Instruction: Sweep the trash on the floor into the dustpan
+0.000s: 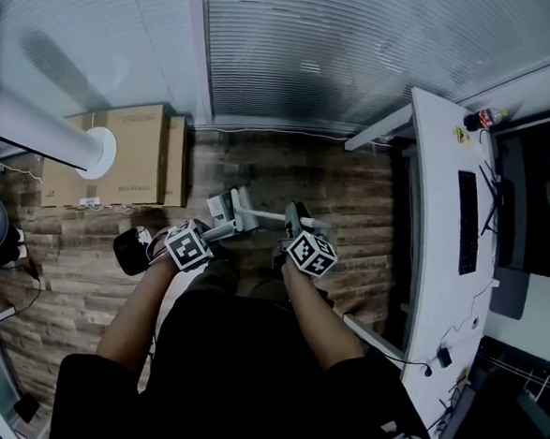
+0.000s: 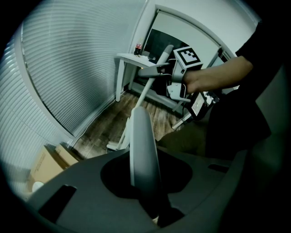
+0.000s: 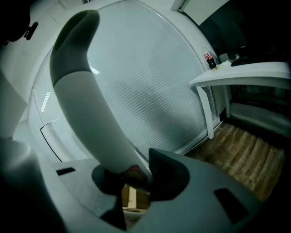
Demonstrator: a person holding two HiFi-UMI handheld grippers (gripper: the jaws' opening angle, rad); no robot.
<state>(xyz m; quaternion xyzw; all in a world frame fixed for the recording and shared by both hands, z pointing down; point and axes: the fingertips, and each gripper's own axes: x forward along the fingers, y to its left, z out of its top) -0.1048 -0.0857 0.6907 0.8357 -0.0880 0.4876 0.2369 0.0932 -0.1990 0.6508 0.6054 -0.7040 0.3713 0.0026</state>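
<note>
My left gripper (image 1: 220,229) (image 2: 145,182) is shut on a thick white handle (image 2: 138,145) that runs up out of its jaws. The right gripper (image 1: 293,226) (image 3: 132,177) is shut on a curved white handle with a grey tip (image 3: 84,86). The left gripper view shows the right gripper (image 2: 159,69) holding that handle, whose thin white pole (image 2: 138,102) slants down to a white head (image 2: 113,146) on the wooden floor. In the head view both tools' white parts (image 1: 231,209) sit just ahead of the grippers. I cannot tell which tool is the broom. No trash shows.
Cardboard boxes (image 1: 120,156) stand against the wall at left, beside a white column (image 1: 46,132). A white desk (image 1: 434,225) with a keyboard (image 1: 466,223), a monitor (image 1: 530,199) and a bottle (image 1: 486,117) fills the right. Window blinds (image 1: 362,51) close off the far side.
</note>
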